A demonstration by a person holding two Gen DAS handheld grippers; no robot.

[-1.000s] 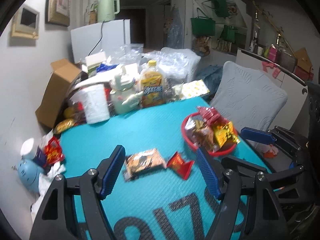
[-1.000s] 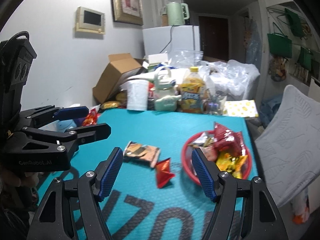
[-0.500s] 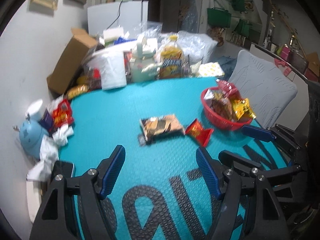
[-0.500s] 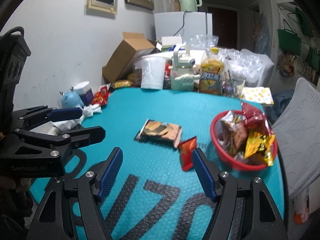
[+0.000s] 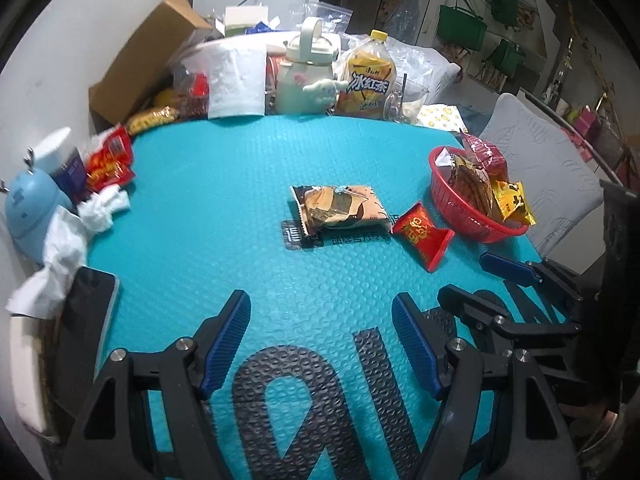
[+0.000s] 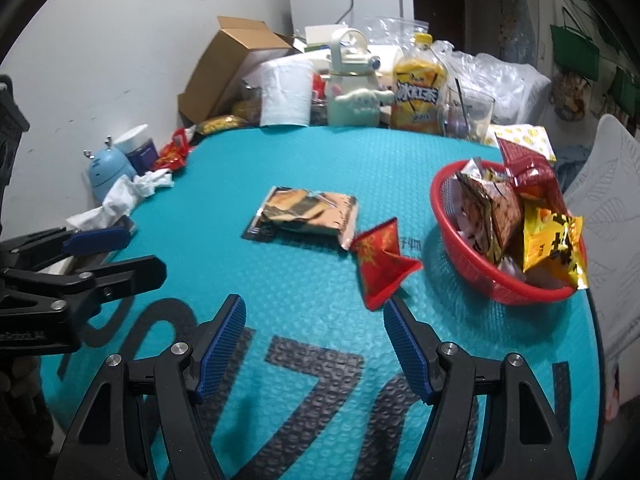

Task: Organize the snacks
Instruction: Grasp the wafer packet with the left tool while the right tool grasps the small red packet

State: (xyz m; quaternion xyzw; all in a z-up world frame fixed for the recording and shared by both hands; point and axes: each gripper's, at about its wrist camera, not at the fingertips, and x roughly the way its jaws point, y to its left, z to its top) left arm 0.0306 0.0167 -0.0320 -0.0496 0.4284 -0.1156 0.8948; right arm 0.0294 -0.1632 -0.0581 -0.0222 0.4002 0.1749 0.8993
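Closest to me, my left gripper and right gripper both hang released and empty over the teal mat on the bench, angled down at it. Just beyond the right gripper lies the small red packet, with the flat brown snack pack right behind it, its corner about touching the red one; I judge the red packet the easier first pick, so I should straddle its puffy middle rather than the thin crimped edge. Farther right sits the red basket, already piled high, so I'd drop packets toward its lower near side.
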